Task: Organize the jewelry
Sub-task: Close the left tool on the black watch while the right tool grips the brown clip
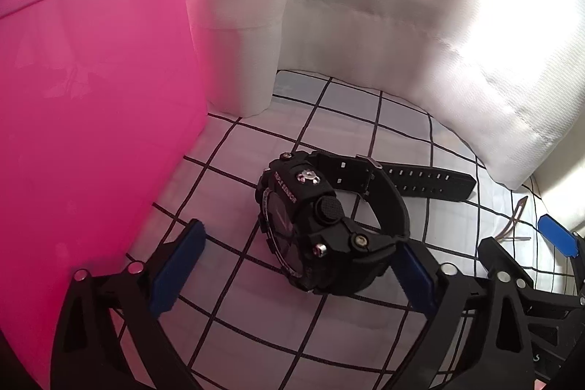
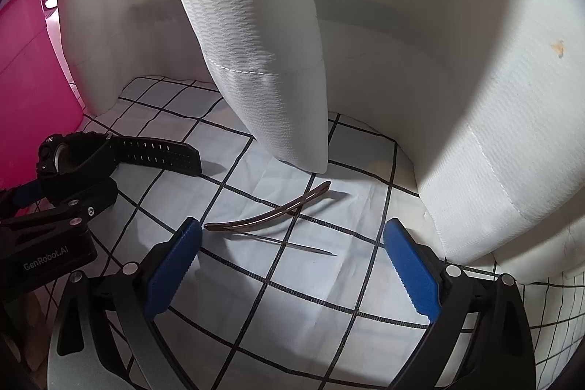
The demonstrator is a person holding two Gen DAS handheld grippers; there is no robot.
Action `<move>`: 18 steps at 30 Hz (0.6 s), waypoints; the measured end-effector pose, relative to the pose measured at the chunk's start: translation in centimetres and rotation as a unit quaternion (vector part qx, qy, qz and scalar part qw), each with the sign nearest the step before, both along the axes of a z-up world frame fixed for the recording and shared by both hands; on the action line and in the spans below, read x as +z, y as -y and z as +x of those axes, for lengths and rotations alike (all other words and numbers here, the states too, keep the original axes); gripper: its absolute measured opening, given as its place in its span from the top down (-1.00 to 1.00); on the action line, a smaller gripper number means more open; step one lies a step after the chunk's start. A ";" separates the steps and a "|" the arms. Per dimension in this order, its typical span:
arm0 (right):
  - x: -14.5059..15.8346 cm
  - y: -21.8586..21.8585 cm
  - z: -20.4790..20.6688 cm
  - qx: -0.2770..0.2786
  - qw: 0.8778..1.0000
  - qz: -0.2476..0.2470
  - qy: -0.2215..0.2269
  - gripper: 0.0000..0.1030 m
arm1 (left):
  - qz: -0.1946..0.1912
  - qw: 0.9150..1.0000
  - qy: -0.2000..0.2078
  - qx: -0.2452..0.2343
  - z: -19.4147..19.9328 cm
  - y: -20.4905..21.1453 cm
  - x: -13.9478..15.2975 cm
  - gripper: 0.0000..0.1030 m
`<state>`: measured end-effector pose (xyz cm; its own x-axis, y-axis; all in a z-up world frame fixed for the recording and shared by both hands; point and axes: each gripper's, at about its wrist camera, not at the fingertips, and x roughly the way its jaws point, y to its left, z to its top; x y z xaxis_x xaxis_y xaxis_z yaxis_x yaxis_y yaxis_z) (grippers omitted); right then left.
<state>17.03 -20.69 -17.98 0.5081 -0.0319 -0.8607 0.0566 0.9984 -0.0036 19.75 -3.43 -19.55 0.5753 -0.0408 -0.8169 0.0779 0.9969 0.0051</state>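
Note:
A chunky black wristwatch (image 1: pixel 314 222) lies on its side on the white checked cloth (image 1: pixel 329 119), strap stretched to the right. My left gripper (image 1: pixel 296 265) is open; the watch case sits between its blue pads, against the right pad (image 1: pixel 416 276). The watch also shows at the left of the right wrist view (image 2: pixel 109 152), with the left gripper's body below it. A thin curved brown hairpin-like piece (image 2: pixel 270 212) lies on the cloth just ahead of my right gripper (image 2: pixel 292 265), which is open and empty. It also shows faintly in the left wrist view (image 1: pixel 517 214).
A pink plastic bin (image 1: pixel 84 119) stands close on the left, also seen in the right wrist view (image 2: pixel 29 68). White textured cushions (image 2: pixel 263 42) rise behind and to the right (image 2: pixel 493 97), hemming in the cloth.

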 end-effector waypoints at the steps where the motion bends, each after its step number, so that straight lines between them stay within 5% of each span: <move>1: 0.0 -0.2 0.0 0.003 1.000 0.001 0.003 -0.82 | 0.000 1.000 0.002 -0.005 -0.3 0.1 0.1 -0.62; 5: 0.0 -0.7 -0.7 0.010 1.000 0.005 0.008 -0.70 | 0.000 1.000 0.005 -0.020 -1.4 0.2 0.8 -0.18; 10: 0.3 -1.3 -1.3 0.014 1.000 -0.005 0.018 -0.32 | -0.003 1.000 0.006 -0.018 -1.9 0.0 1.0 -0.16; 13: 0.7 -0.9 -1.6 0.002 1.000 -0.015 0.023 0.25 | -0.004 1.000 0.005 -0.017 -2.3 -0.1 0.9 -0.15; 15: 0.8 -0.4 -1.8 -0.004 1.000 -0.009 0.022 0.87 | -0.005 1.000 0.004 -0.016 -2.7 0.1 0.9 -0.14; 18: 0.6 -0.3 -1.9 -0.002 1.000 -0.010 0.018 0.97 | -0.003 1.000 0.004 -0.017 -3.2 -0.5 0.8 -0.14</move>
<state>15.16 -20.42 -17.39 0.5394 -0.0509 -0.8405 0.0613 0.9979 -0.0211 16.60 -2.91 -18.80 0.5807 -0.0657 -0.8115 0.1114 0.9938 -0.0007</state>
